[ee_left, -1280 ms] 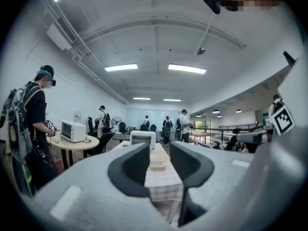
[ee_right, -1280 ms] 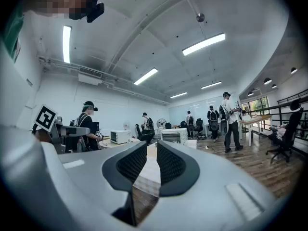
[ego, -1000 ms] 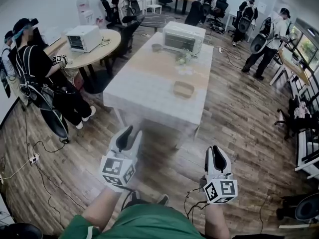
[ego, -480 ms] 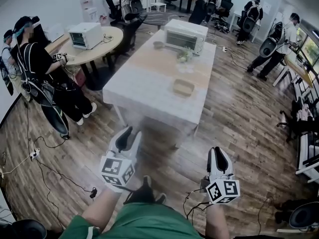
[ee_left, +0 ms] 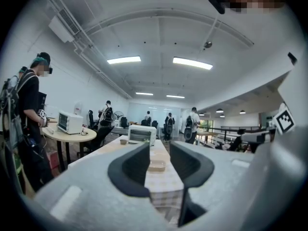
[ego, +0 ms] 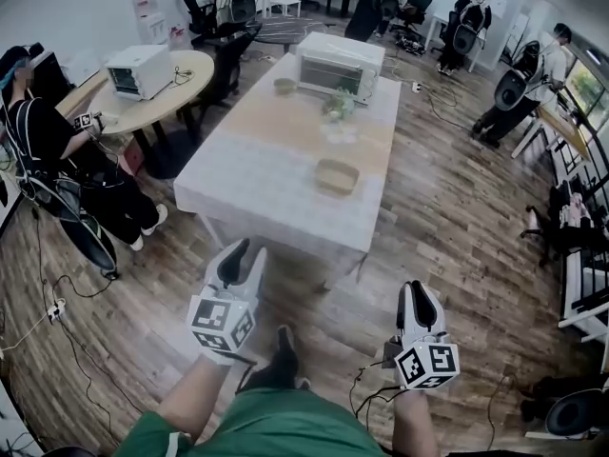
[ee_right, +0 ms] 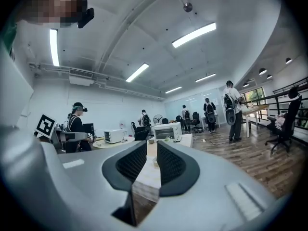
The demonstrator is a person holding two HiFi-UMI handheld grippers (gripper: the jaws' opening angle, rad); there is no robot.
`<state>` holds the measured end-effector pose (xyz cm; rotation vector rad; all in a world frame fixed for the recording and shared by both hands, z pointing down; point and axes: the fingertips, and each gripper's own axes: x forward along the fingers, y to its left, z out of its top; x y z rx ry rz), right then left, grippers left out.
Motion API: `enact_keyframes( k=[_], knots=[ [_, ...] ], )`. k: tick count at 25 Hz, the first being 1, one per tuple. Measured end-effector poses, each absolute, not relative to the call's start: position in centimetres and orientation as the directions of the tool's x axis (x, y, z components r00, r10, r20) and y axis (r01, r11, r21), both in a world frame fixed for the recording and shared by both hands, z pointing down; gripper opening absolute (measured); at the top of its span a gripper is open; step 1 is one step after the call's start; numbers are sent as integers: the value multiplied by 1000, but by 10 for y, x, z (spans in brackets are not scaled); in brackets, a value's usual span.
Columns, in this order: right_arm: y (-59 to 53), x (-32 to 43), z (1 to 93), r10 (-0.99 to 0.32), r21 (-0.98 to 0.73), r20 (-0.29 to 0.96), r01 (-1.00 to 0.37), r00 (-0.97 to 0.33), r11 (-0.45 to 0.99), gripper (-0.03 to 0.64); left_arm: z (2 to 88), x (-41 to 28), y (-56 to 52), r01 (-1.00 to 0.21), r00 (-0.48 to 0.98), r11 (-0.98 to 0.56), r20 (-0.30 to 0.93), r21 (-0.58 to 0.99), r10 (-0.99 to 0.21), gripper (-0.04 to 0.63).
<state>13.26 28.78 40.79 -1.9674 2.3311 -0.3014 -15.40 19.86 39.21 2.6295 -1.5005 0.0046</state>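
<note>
Table (ego: 257, 174) ahead; left tongs (ego: 234, 258), right tongs (ego: 416, 298) apart (empty); tray (ego: 336, 176), perhaps wooden.

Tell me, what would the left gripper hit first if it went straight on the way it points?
Probably the near end of the long table with the pale checked cloth: the open, empty left gripper aims at it, nothing between. The shallow tan tray lies farther along. Depth is hard to judge.

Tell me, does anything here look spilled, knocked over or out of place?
Nothing much. The tray, bowl and toaster oven sit upright on the table, with no spill visible. Only loose cables trailing across the wooden floor look untidy.
</note>
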Motion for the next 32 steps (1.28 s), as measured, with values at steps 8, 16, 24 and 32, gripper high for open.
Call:
enact_keyframes(
  k=[8, 16, 24, 32],
  knots=[
    [182, 148, 415, -981, -181, 121, -975, -149, 126, 64, 413, -150, 84, -852, 515, -501, 74, 150, -854, 129],
    [105, 134, 426, -975, -180, 174, -978, -140, 109, 64, 436, -168, 10, -845, 523, -498, 110, 195, -845, 129],
    [65, 120, 431, -964, -216, 206, -968, -170, 125, 64, 436, -179, -24, -845, 525, -501, 120, 186, -842, 129],
    [30, 127, 453, -942, -287, 245, -945, -230, 156, 68, 451, -165, -47, -846, 526, -496, 151, 196, -837, 129]
  ],
)
